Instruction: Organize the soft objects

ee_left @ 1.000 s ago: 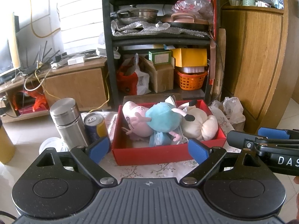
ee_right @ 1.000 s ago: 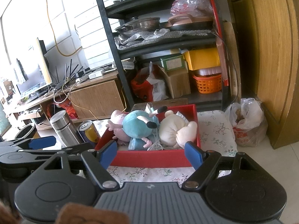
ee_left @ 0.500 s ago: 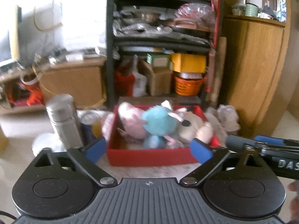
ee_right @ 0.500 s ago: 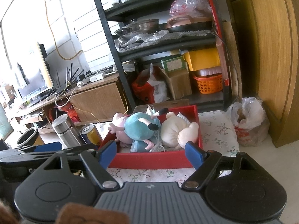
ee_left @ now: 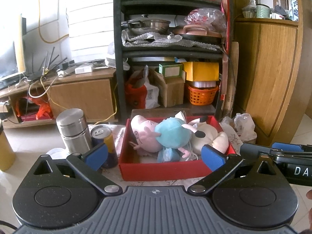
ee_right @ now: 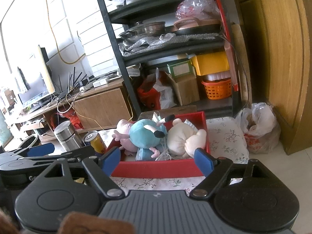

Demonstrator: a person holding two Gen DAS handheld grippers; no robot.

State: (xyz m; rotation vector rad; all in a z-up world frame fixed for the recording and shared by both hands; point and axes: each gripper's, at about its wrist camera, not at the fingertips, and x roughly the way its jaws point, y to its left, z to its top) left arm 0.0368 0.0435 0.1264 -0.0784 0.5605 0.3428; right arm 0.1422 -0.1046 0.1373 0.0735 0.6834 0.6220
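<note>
A red box (ee_left: 161, 168) sits on a floral cloth and holds three plush toys: a pink one (ee_left: 144, 132), a blue one (ee_left: 172, 134) and a cream one (ee_left: 208, 136), with a blue face mask (ee_left: 167, 155) under them. My left gripper (ee_left: 155, 156) hovers just before the box's front wall, open, with nothing between its pads. From the right wrist I see the same box (ee_right: 156, 168), pink toy (ee_right: 124, 134), blue toy (ee_right: 143, 134) and cream toy (ee_right: 181, 138). My right gripper (ee_right: 157, 159) is open and empty too, beside the left one.
A steel flask (ee_left: 73, 128) and a drink can (ee_left: 102, 136) stand left of the box. A plastic bag (ee_right: 259, 128) lies on the floor to the right, by a wooden cabinet (ee_right: 282, 58). Behind the box rises a crowded black shelf rack (ee_left: 169, 48).
The left gripper's jaws have spread wider. Both grippers stay before the box, and the toys lie as before.
</note>
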